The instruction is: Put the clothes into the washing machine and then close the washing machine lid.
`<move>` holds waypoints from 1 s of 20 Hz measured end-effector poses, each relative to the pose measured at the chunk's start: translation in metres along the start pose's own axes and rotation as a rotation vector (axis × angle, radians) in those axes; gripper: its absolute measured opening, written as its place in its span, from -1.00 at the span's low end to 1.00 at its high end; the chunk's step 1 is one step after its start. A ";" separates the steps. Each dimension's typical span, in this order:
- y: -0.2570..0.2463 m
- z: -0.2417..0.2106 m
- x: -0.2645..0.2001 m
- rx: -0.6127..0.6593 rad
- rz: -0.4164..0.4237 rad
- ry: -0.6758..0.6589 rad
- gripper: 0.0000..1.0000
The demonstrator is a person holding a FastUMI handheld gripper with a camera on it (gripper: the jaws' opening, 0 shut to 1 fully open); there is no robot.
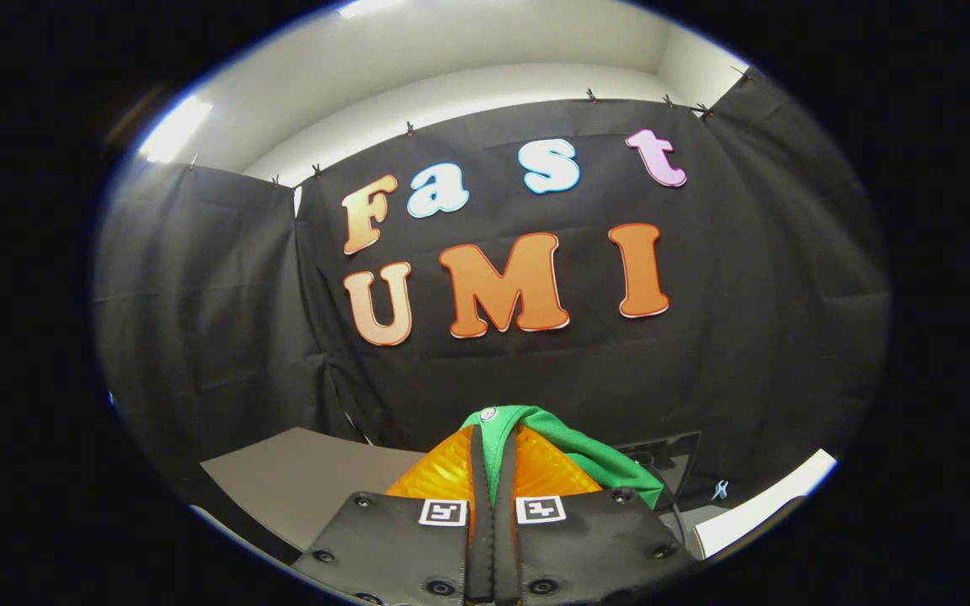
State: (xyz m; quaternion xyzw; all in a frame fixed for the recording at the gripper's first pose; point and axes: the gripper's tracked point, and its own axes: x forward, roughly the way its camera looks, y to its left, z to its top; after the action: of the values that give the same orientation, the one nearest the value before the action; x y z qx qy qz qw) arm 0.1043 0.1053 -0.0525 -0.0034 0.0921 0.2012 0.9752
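Observation:
My gripper (493,446) is raised and points at the booth's black wall. Its two fingers (443,471) stand close together and press on a green piece of clothing (586,454). The cloth pokes up between the fingertips, shows a small white button at its top, and hangs down over the right finger. A dark panel (670,463) stands just beyond the cloth on the right; I cannot tell whether it belongs to the washing machine.
A grey tabletop (308,480) lies below, left of the fingers. A white edge (771,497) runs low on the right. The black cloth wall closes off the space ahead, with a white ceiling above it.

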 end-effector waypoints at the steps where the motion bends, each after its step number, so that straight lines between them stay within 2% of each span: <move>1: -0.011 -0.007 0.001 -0.003 -0.002 0.017 -0.84; 5: -0.042 -0.046 0.009 -0.020 0.011 0.107 -0.84; 13: -0.077 -0.165 0.031 -0.017 0.067 0.367 -0.84; 20: -0.097 -0.272 0.049 0.003 0.037 0.580 -0.84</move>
State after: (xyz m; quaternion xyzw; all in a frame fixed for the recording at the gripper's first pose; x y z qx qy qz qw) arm 0.1379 0.0236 -0.3319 -0.0577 0.3676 0.2095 0.9043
